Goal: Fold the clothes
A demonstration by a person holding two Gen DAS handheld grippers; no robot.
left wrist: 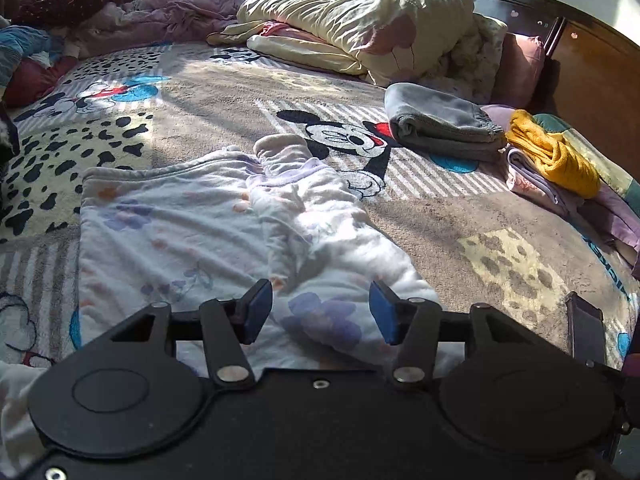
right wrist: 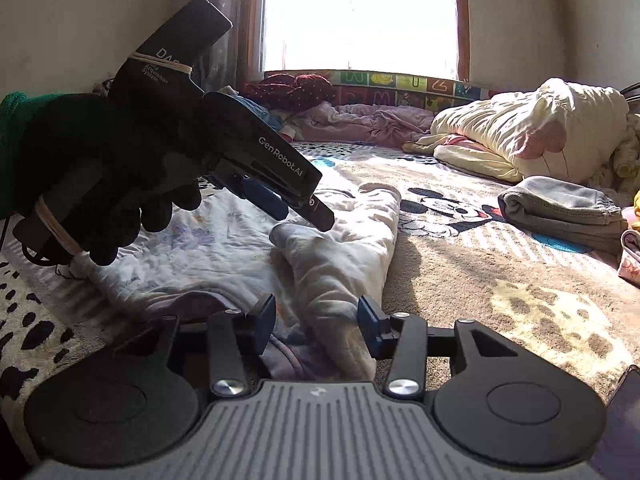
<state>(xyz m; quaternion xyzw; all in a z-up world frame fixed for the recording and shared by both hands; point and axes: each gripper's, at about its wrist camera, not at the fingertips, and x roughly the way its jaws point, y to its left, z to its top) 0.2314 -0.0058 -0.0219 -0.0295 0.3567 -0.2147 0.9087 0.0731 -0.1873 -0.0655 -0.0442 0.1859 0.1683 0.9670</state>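
Observation:
A white garment with a purple and orange flower print (left wrist: 180, 224) lies spread on the bed, one sleeve (left wrist: 296, 184) folded in across its body. My left gripper (left wrist: 320, 312) is open and empty, hovering just above the garment's near part. In the right wrist view the same garment (right wrist: 332, 256) lies ahead. My right gripper (right wrist: 316, 324) is open and empty, its blue pads either side of a bunched fold. The left gripper (right wrist: 288, 204) also shows there, held by a black-gloved hand (right wrist: 100, 184) above the garment.
A Mickey Mouse blanket (left wrist: 224, 92) covers the bed. A folded grey garment (left wrist: 440, 124), a yellow one (left wrist: 556, 156) and pink folded clothes (left wrist: 532, 184) lie at the right. Cream bedding (left wrist: 352, 12) and purple sheets (left wrist: 168, 20) are piled at the back. A window (right wrist: 360, 12) is behind.

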